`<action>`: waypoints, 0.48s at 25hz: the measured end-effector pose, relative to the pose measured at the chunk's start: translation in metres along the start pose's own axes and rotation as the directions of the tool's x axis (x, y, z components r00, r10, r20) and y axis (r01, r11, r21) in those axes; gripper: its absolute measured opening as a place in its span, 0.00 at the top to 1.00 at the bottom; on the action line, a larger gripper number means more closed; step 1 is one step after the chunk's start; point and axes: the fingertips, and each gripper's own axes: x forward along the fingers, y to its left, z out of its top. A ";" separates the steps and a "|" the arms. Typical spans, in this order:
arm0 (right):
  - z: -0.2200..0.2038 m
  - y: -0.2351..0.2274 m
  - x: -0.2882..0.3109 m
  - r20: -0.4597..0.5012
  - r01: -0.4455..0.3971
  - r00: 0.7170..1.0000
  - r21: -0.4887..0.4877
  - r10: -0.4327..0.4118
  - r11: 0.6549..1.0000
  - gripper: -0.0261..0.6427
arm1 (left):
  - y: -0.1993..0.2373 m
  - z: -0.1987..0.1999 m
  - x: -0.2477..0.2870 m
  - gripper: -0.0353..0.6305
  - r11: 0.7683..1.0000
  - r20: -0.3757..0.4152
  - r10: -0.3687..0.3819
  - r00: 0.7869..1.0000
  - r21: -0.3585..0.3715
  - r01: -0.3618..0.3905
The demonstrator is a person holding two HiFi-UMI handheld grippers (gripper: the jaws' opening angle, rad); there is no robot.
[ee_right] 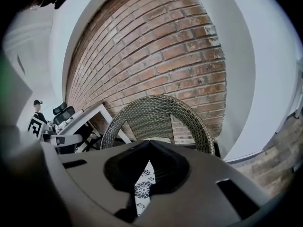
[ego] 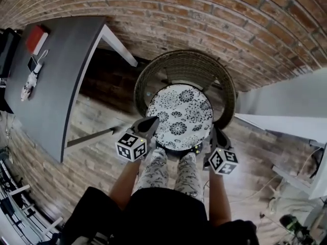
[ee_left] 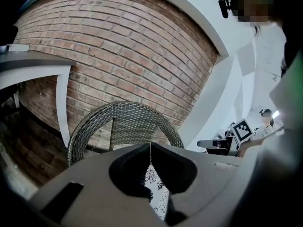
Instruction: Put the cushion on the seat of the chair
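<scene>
Two grippers hold the round black-and-white floral cushion (ego: 180, 116) by opposite edges. The left gripper (ego: 152, 122) has its jaws closed tight on the cushion's near-left rim, with patterned fabric hanging below the pinch in the left gripper view. The right gripper (ego: 216, 135) is likewise clamped on the near-right rim, and a strip of the same fabric shows between its jaws.

From above, the cushion sits inside the curve of the wicker chair (ego: 184, 56) and covers the seat. Whether it touches the seat cannot be told.

Surroundings: a brick wall (ego: 219, 19) stands directly behind the chair back. A grey table (ego: 56, 80) lies to the chair's left, and its white leg (ego: 118, 45) comes down near the backrest. A red-and-white box (ego: 37, 38) rests on the table's far end. A white ledge (ego: 286, 124) juts in at the right, near the chair. The person's legs (ego: 171, 172), in patterned trousers, stand just in front of the cushion on the wooden floor (ego: 97, 152).
</scene>
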 end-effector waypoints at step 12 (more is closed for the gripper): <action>0.043 0.033 -0.037 0.079 -0.014 0.997 -0.117 0.024 0.993 0.96 | -0.022 0.028 -0.024 0.94 0.998 0.022 -0.046 0.999 0.033 0.045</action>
